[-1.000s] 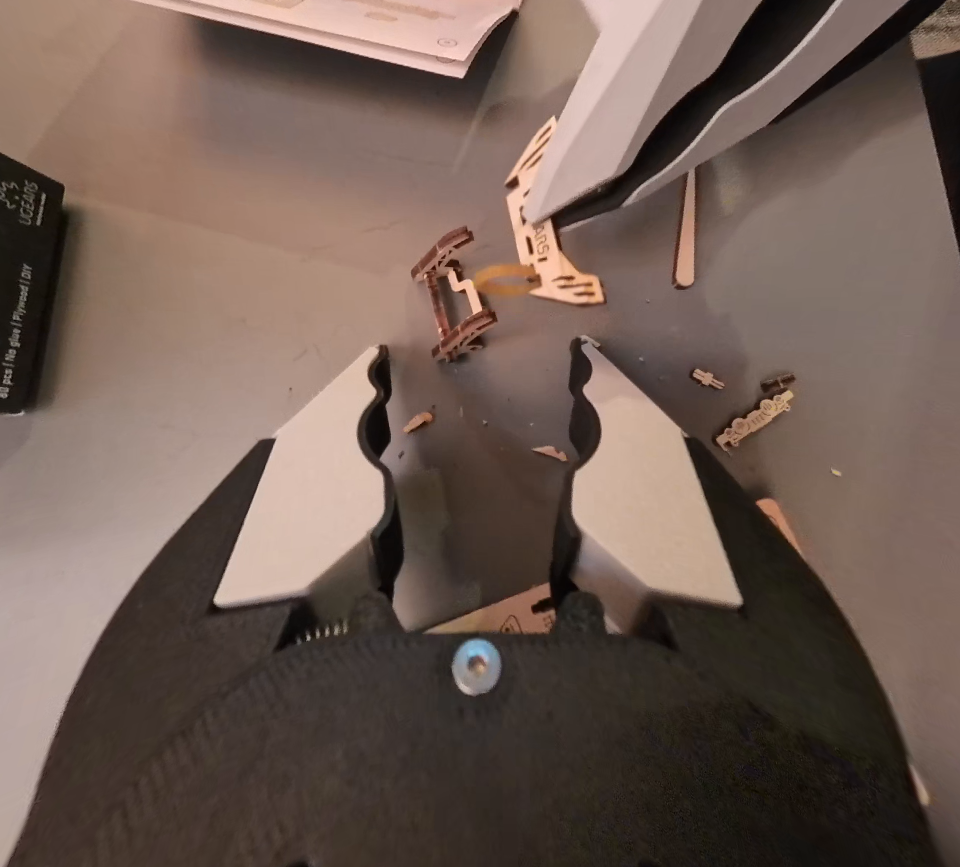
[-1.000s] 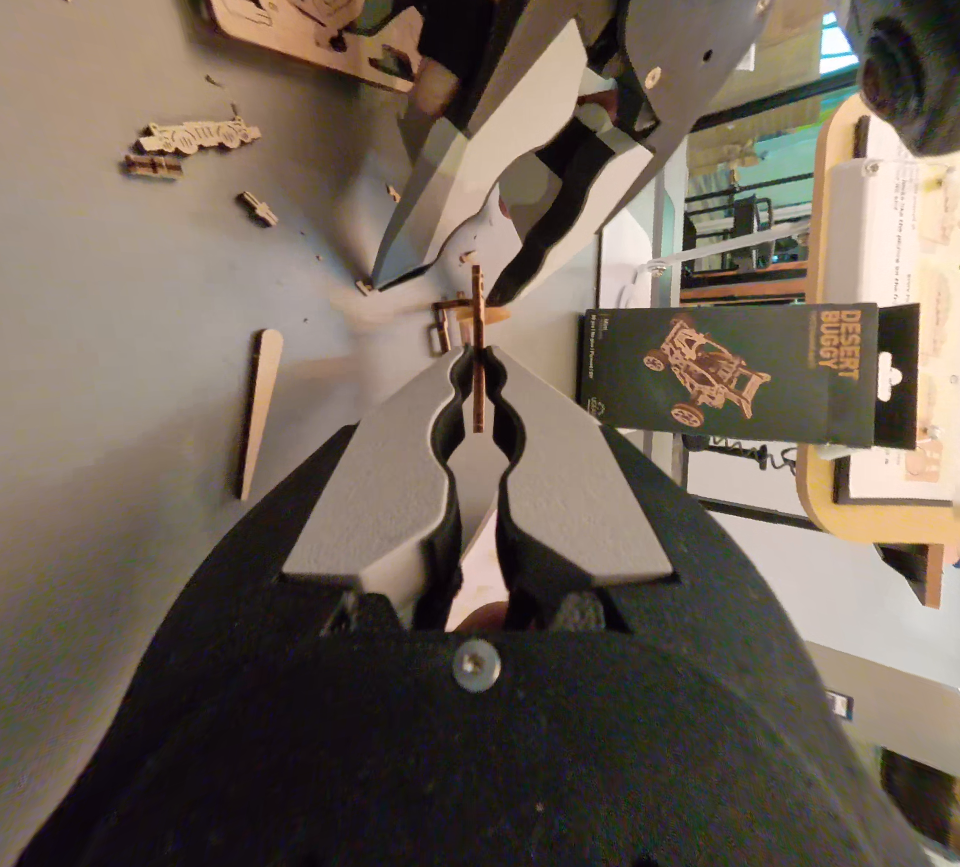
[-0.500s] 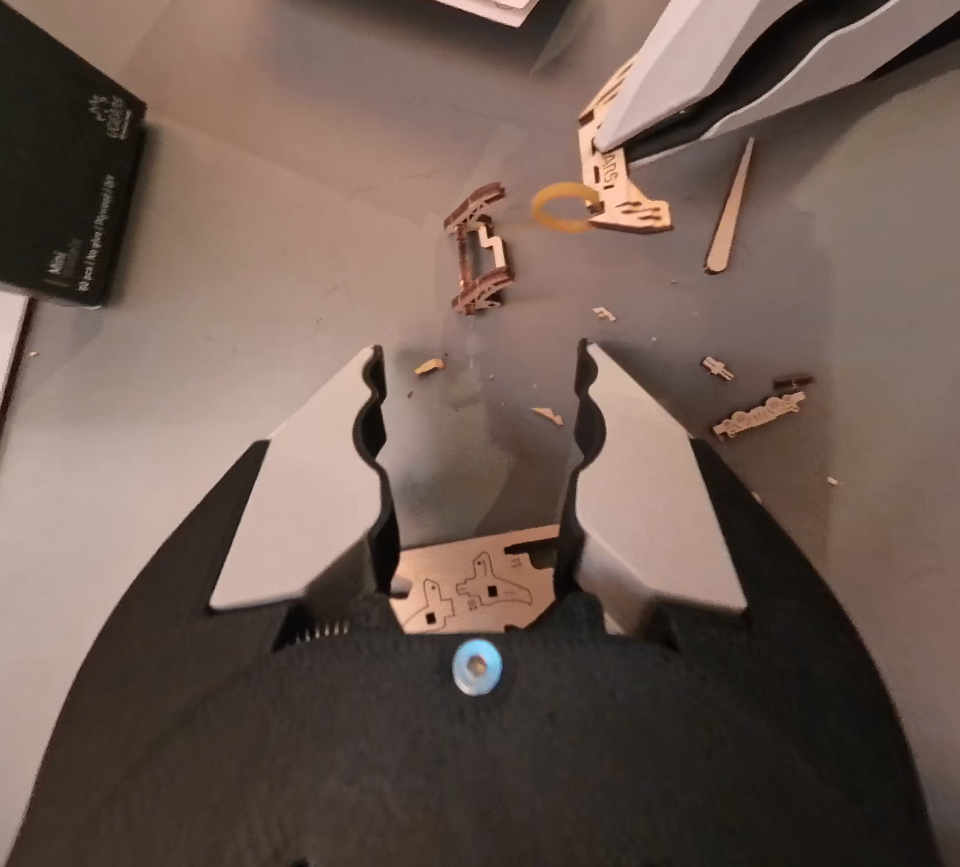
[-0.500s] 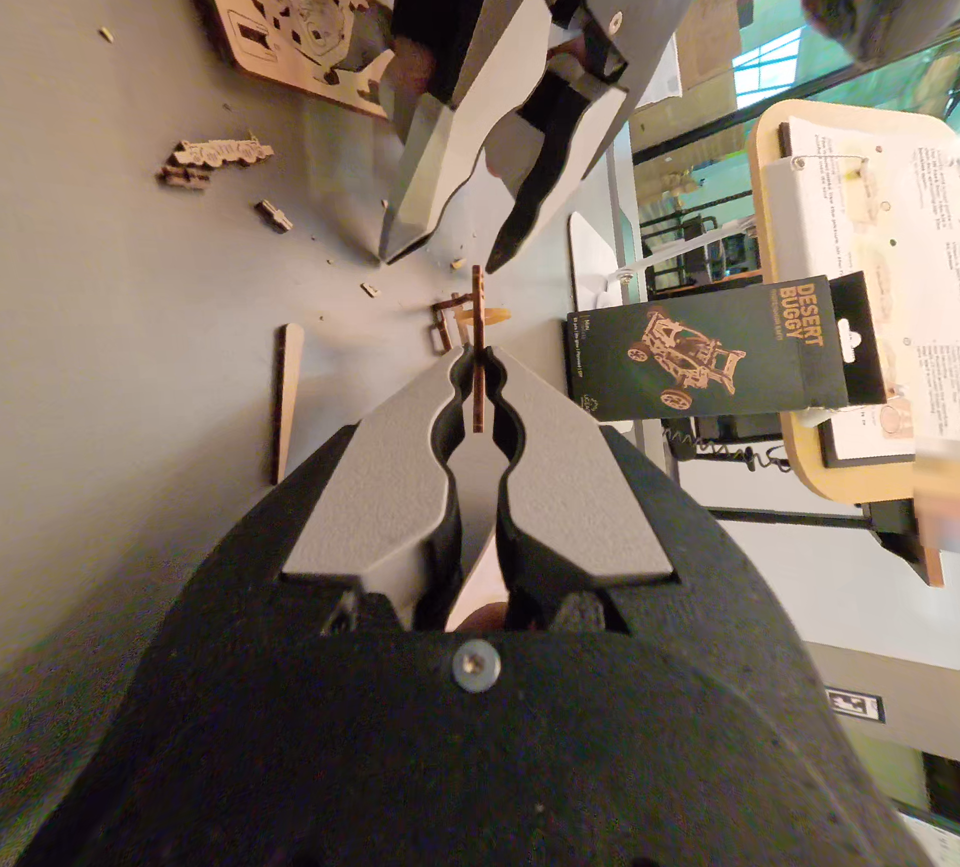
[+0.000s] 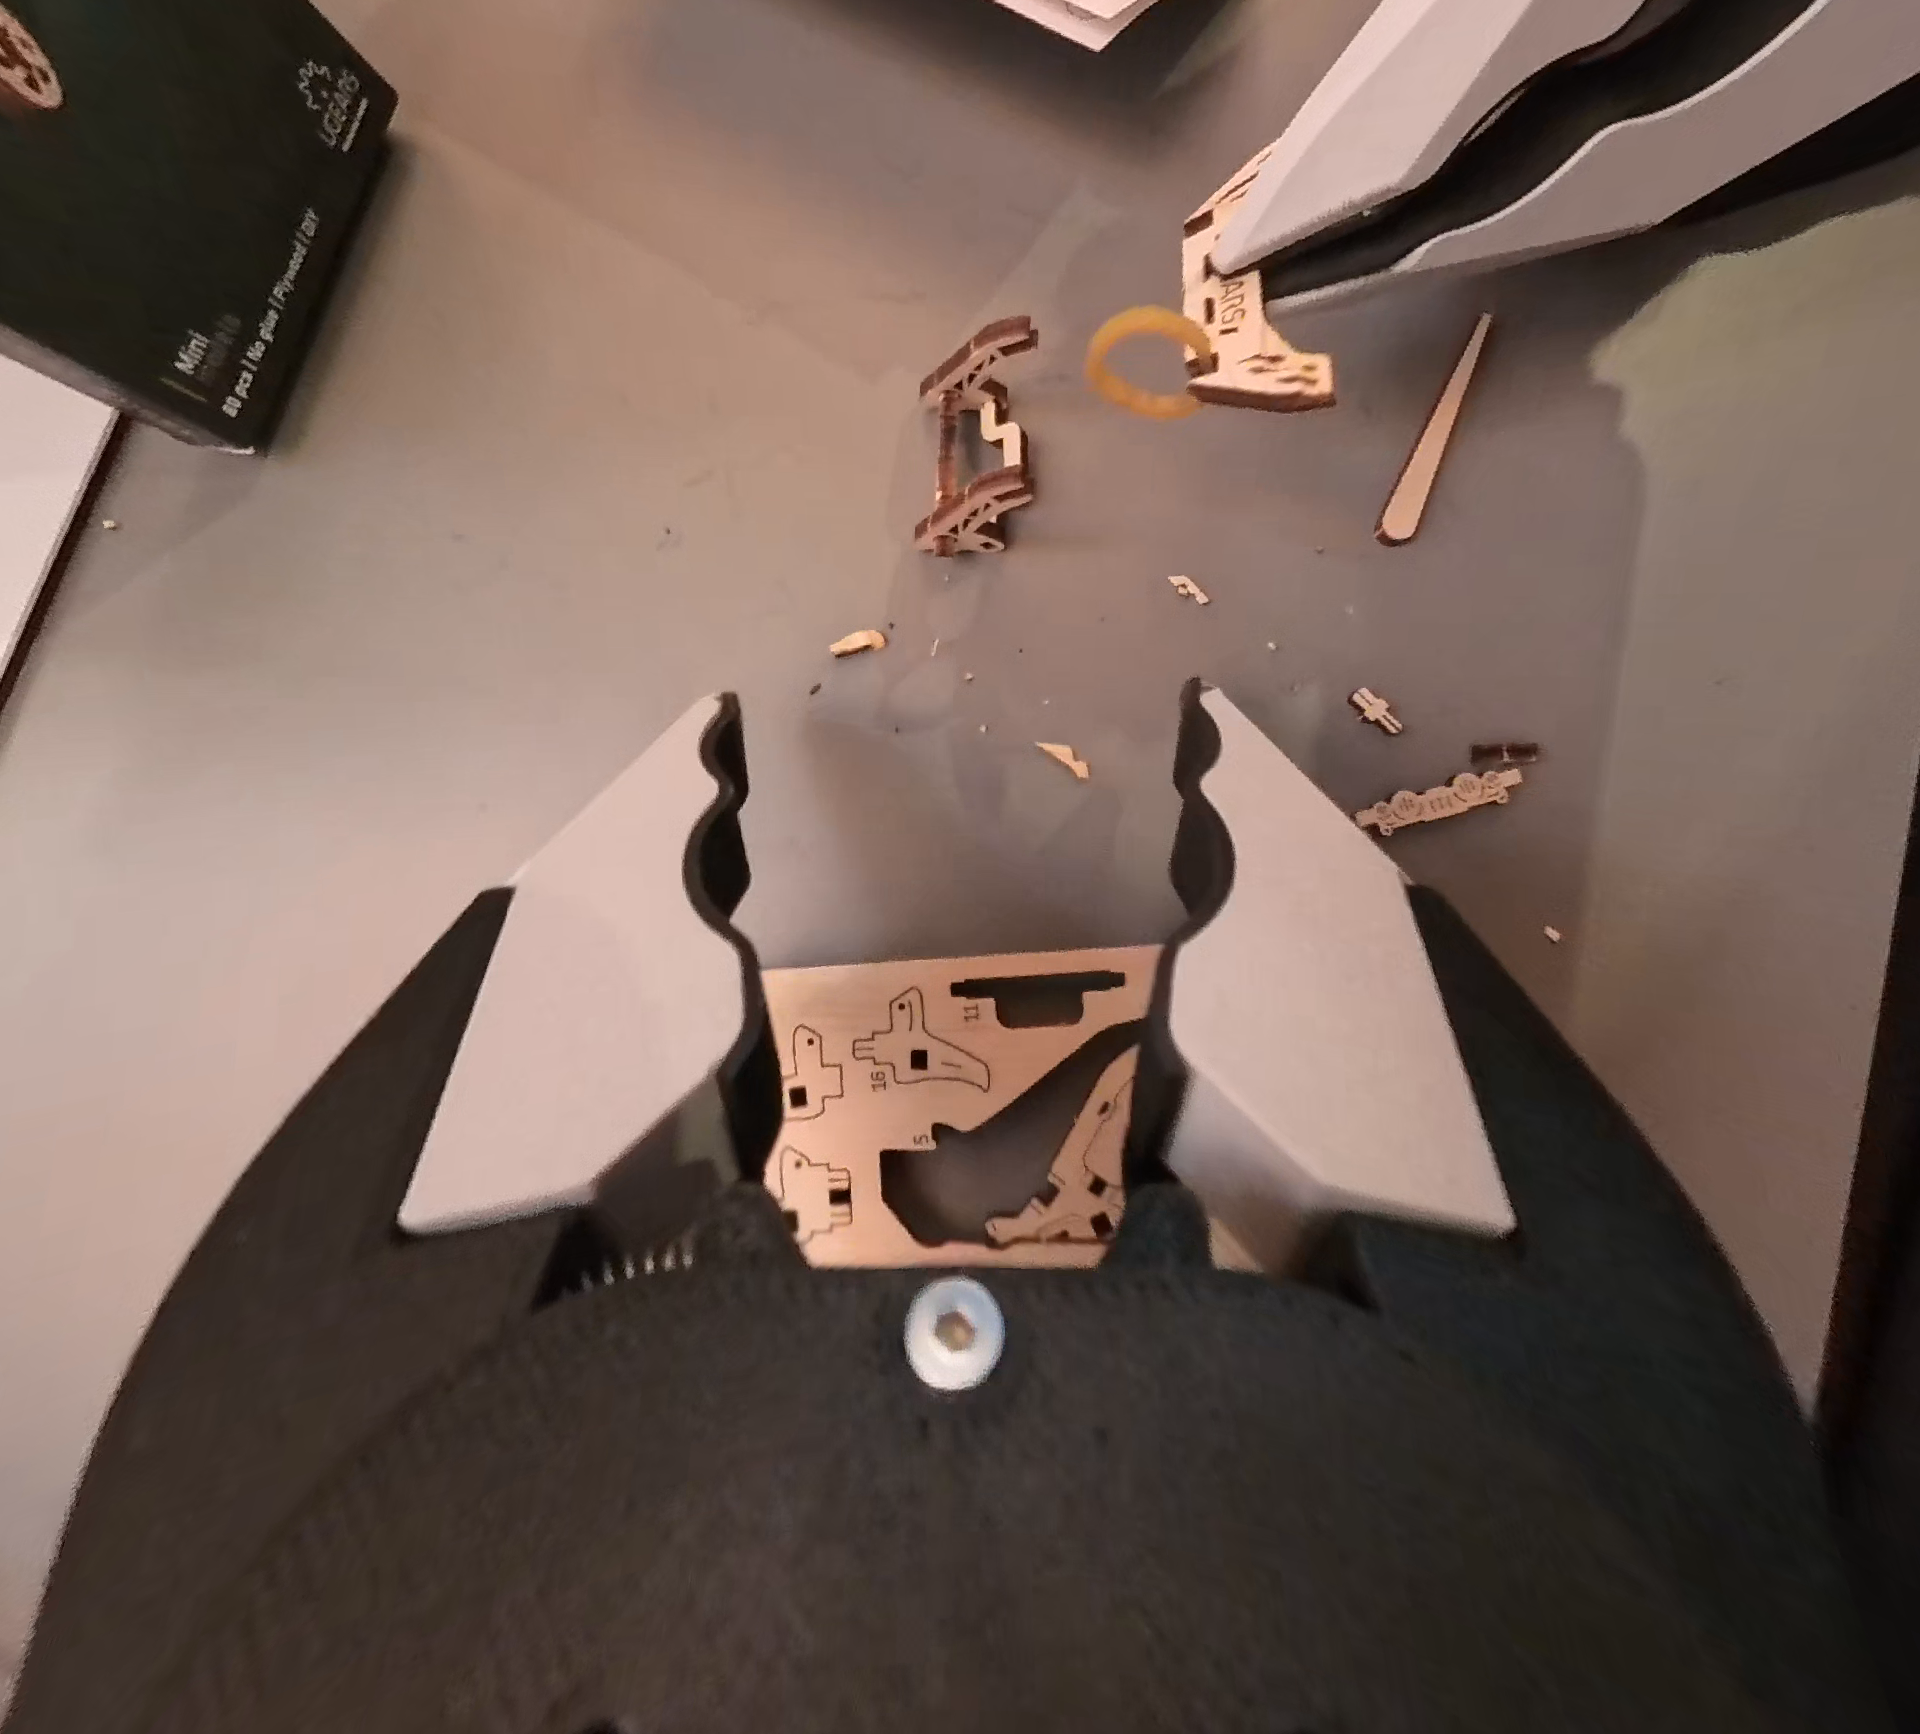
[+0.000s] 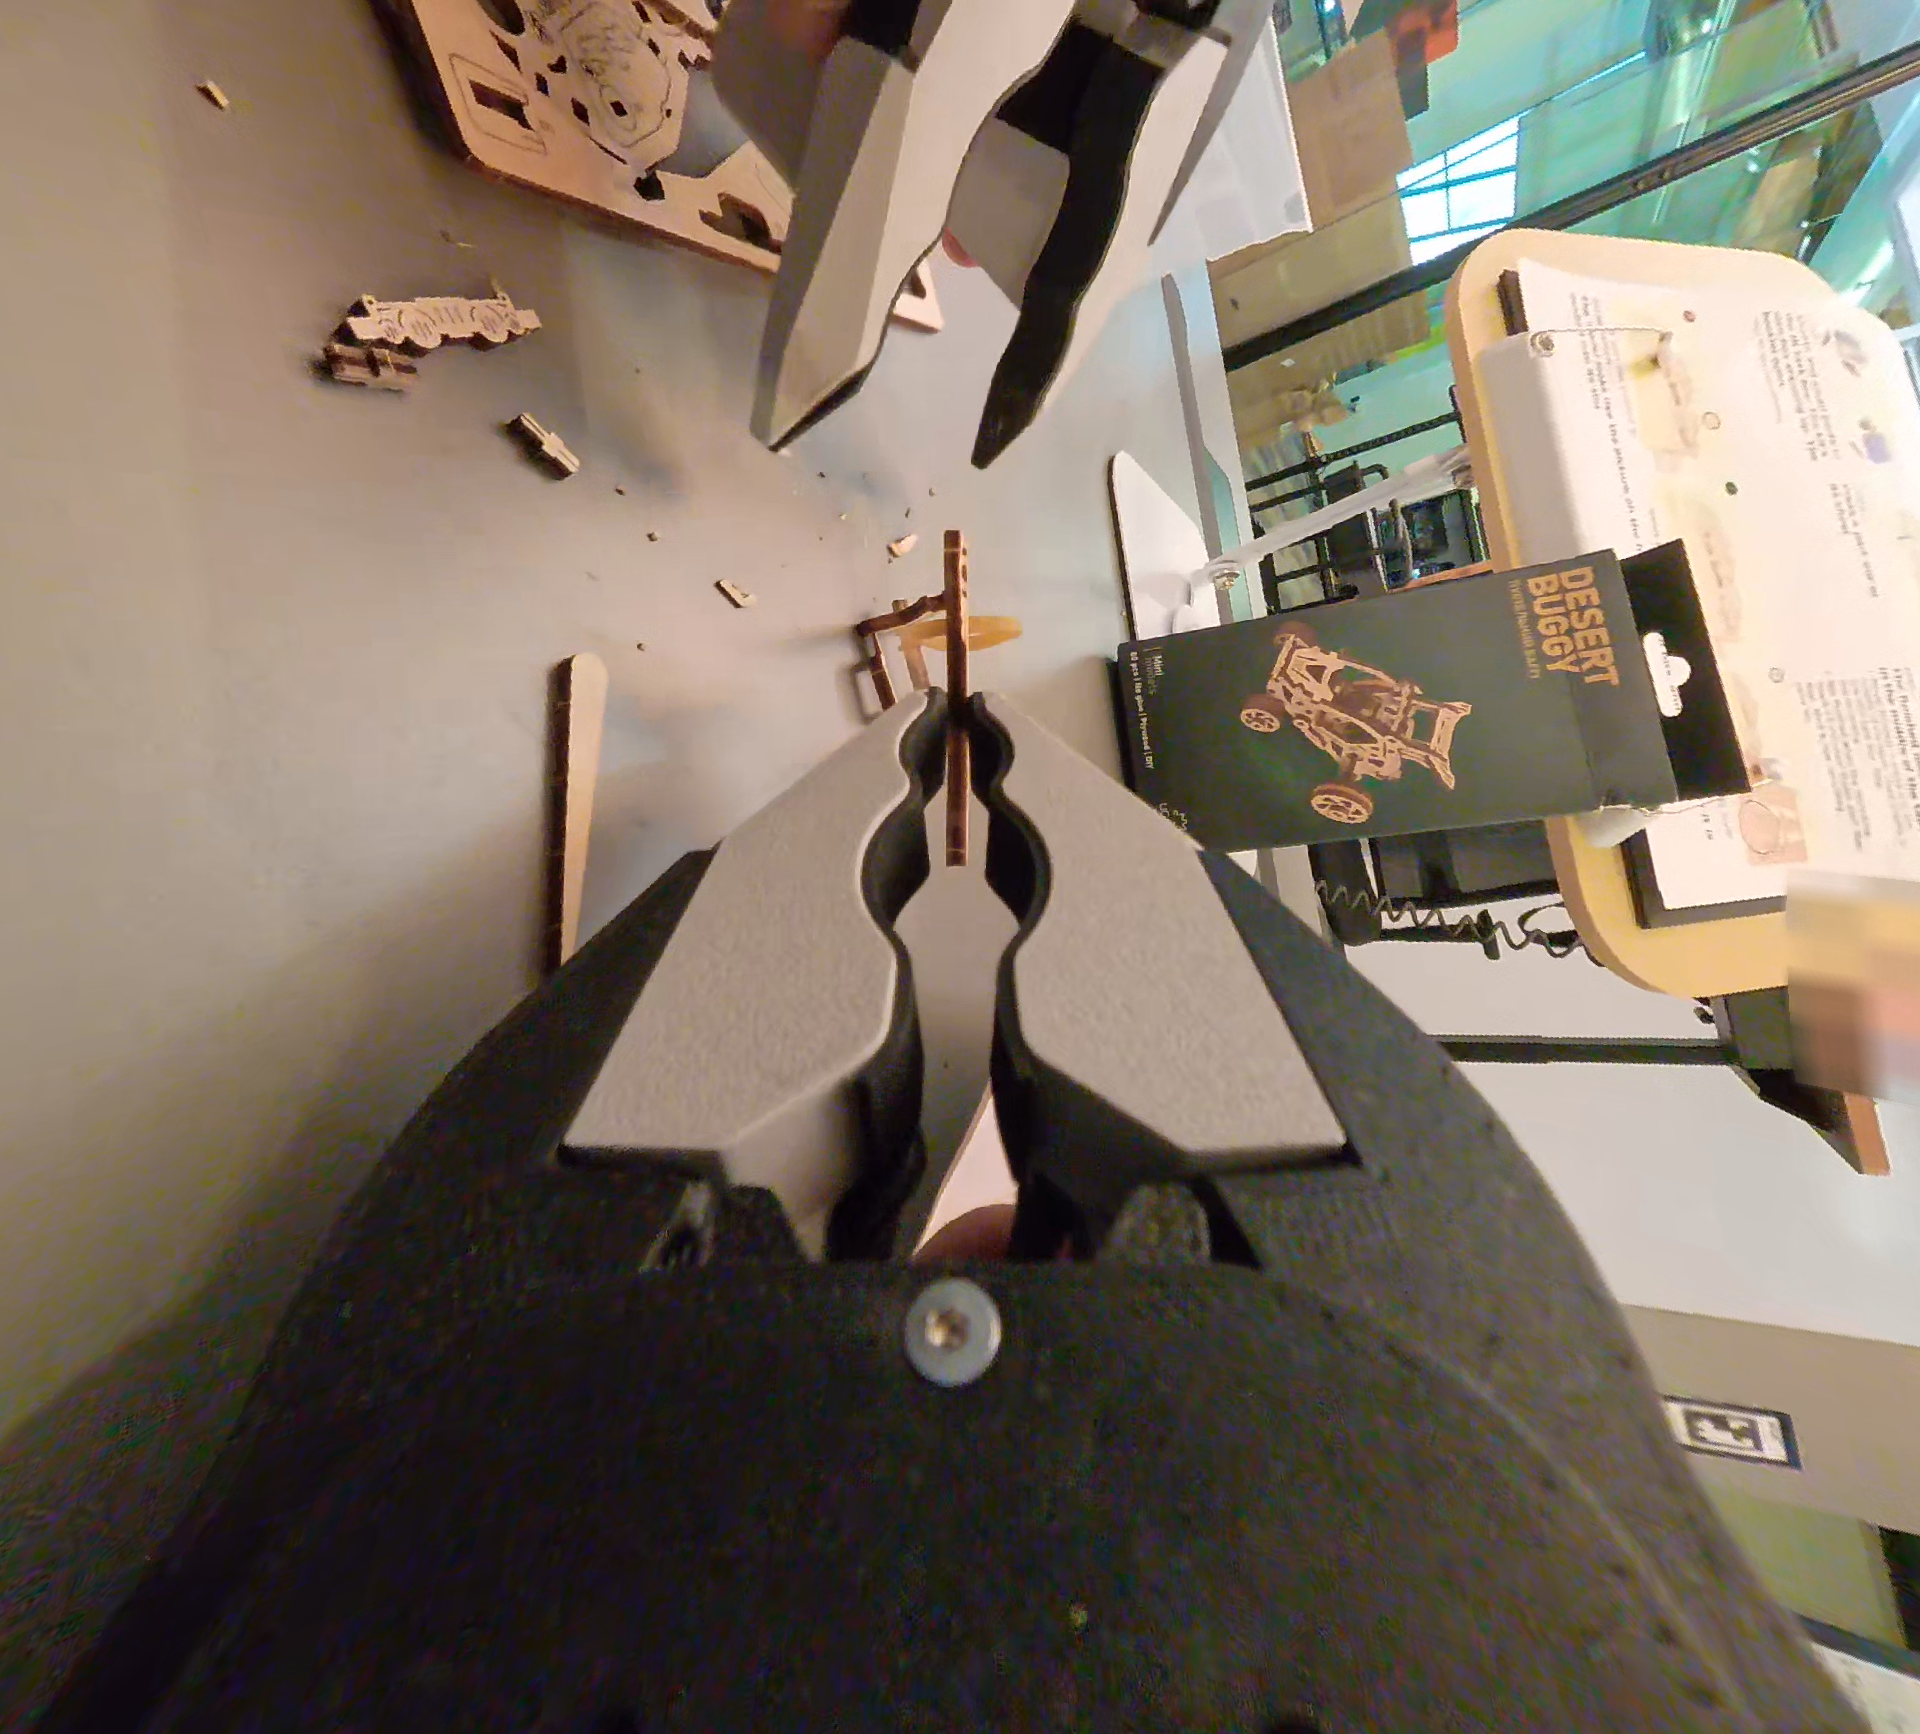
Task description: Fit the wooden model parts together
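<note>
The grey surface (image 5: 520, 645) carries everything. A black box (image 5: 156, 157) lies far left of the small frame (image 5: 977, 437), its far end cut off by the picture's edge. Nearer than the frame, a plywood sheet (image 5: 956, 1113) lies mostly hidden under the left hand-held gripper (image 5: 956, 718), whose fingers stand wide apart on nothing. Right of the frame, the right hand-held gripper (image 6: 956, 708) is clamped on a flat panel (image 5: 1236, 334) (seen edge-on from its own camera), a yellow band (image 5: 1143, 375) hanging from it.
</note>
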{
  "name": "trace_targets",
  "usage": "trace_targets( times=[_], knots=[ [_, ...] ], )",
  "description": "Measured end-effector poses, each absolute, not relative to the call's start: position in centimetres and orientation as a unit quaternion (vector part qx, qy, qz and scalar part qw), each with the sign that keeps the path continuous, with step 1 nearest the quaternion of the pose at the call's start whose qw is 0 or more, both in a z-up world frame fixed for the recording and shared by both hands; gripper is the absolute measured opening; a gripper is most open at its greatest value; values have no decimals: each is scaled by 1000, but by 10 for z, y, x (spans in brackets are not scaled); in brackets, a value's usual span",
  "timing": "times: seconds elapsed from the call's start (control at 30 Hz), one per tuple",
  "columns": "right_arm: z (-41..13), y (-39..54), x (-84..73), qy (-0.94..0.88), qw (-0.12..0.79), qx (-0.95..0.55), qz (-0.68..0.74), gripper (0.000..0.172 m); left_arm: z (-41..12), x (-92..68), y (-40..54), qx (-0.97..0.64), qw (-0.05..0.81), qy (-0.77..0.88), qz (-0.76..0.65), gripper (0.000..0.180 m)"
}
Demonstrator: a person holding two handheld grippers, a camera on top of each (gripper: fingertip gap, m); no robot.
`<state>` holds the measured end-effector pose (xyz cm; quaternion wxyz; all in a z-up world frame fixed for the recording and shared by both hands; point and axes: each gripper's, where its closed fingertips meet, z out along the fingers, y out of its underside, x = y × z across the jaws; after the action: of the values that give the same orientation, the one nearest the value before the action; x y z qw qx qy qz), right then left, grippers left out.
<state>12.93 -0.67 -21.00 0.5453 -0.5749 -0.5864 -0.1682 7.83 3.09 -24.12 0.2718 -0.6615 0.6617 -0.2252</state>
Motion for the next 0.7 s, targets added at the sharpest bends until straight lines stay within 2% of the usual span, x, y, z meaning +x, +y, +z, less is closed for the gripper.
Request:
trace_targets(
  times=[0.23, 0.3, 0.43, 0.7],
  knots=[
    [-208, -7, 130, -581, 551, -576, -161, 1, -239, 73, 33, -685, 272, 637, -226, 82],
    [-208, -7, 131, -579, 552, -578, -160, 1, -241, 70, 36, -689, 275, 636, -210, 76],
    [-208, -7, 131, -578, 554, -578, -159, 1, -244, 68, 39, -705, 270, 627, -194, 86],
    [-207, -8, 131, -577, 557, -578, -152, 1, -246, 68, 34, -708, 283, 619, -188, 72]
  ],
)
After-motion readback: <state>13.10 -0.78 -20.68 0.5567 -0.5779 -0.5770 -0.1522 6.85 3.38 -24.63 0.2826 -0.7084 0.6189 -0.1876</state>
